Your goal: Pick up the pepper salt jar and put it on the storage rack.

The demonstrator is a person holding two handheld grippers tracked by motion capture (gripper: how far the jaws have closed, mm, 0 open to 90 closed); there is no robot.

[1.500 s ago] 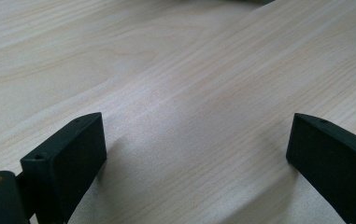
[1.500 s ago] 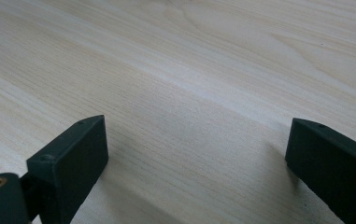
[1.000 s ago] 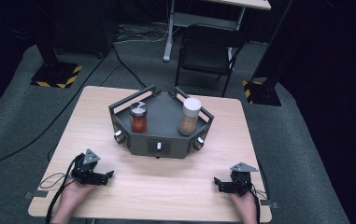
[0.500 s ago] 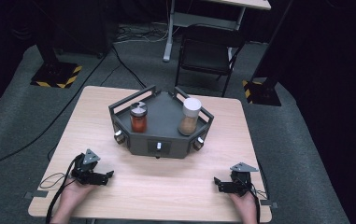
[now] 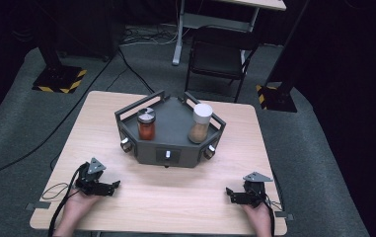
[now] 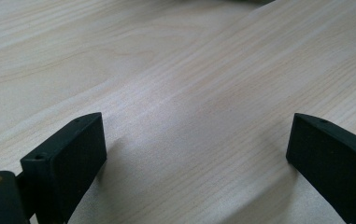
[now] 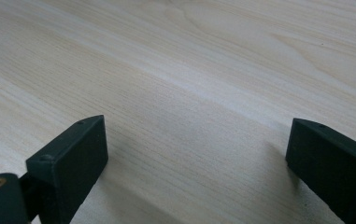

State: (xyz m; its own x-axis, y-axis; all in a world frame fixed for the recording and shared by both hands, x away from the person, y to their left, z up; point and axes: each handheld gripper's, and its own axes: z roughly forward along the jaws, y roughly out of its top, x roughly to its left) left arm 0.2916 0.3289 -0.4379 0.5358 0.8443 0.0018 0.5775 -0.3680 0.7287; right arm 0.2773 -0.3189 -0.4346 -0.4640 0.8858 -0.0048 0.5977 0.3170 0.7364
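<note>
Here, an inventory from behind my two sets of jaws.

Hard to make out: from my left gripper view, a dark sliver at the top edge is cut off and I cannot tell what it is. The contents of both jars read only as colour from the high view.

Left gripper point(image 5: 110, 186): resting at the near left of the counter point(image 5: 175, 197), jaws spread wide, bare wood grain between them, nothing pinched. My left hand point(image 5: 77, 205) holds it from the near edge, cable looping off to the left.

Right gripper point(image 5: 231, 193): resting at the near right of the counter, jaws likewise spread wide over bare wood, holding nothing. My right hand point(image 5: 258, 215) is partly cut off by the bottom of the high view.

Tray point(image 5: 175, 143): dark, six-sided, with raised rails and knobs on its front faces, standing mid-counter, well apart from both grippers.

Red jar point(image 5: 146, 124): upright on the tray's left part, dark lid, reddish fill.

Tan jar point(image 5: 201, 123): upright on the tray's right part, pale lid, tan fill low in it.

Beyond the counter: a black chair point(image 5: 217, 57) on grey floor, and stand bases with yellow-black stripes point(image 5: 59, 81) at either side.
</note>
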